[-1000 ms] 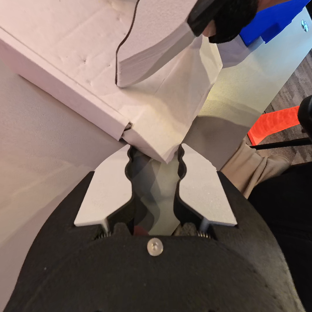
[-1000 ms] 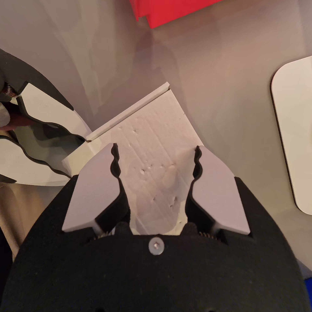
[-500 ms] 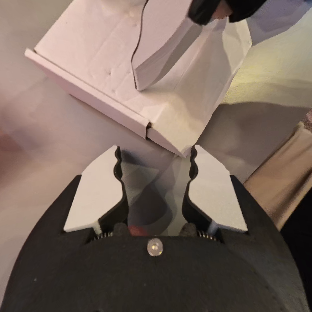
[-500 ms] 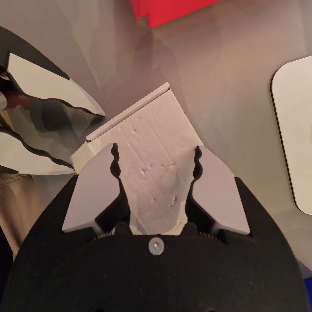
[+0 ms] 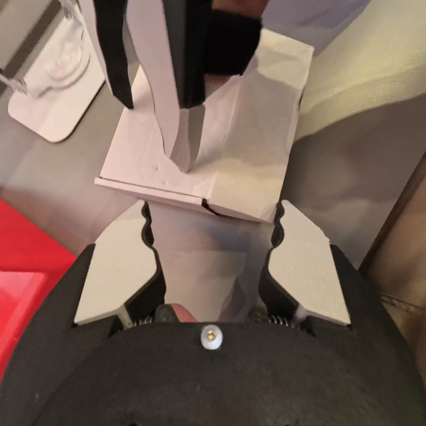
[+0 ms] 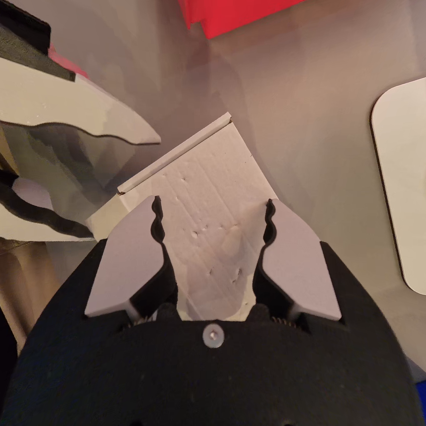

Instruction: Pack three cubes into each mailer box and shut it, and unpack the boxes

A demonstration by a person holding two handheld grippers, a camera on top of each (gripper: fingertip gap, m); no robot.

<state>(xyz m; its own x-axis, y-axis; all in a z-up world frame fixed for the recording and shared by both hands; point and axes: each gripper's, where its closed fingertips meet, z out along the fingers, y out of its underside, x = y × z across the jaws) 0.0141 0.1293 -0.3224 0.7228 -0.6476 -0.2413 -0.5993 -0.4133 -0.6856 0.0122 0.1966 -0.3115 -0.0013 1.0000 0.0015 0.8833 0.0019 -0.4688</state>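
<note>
A white mailer box (image 5: pixel 242 147) lies shut on the grey table; it also shows in the right wrist view (image 6: pixel 207 175). No cubes are in sight. My right gripper (image 6: pixel 213 200) is open and stands over the dented lid, and in the left wrist view its fingertips (image 5: pixel 182 152) rest on the lid's middle. My left gripper (image 5: pixel 212 205) is open and empty, with its tips just short of the box's near side wall. In the right wrist view the left gripper (image 6: pixel 125 189) sits at the box's left corner, one finger on each side of it.
A red bin (image 5: pixel 25 272) is to the left of my left gripper; it also shows at the top of the right wrist view (image 6: pixel 232 16). A white rounded board (image 5: pixel 53 96) lies beyond the box, seen at the right edge (image 6: pixel 405 184). A person's tan trouser leg (image 5: pixel 403 265) is at the table's edge.
My left gripper has opened wider and swung round from the box's corner to face its side wall, backing off a little. The right gripper has stayed on the lid.
</note>
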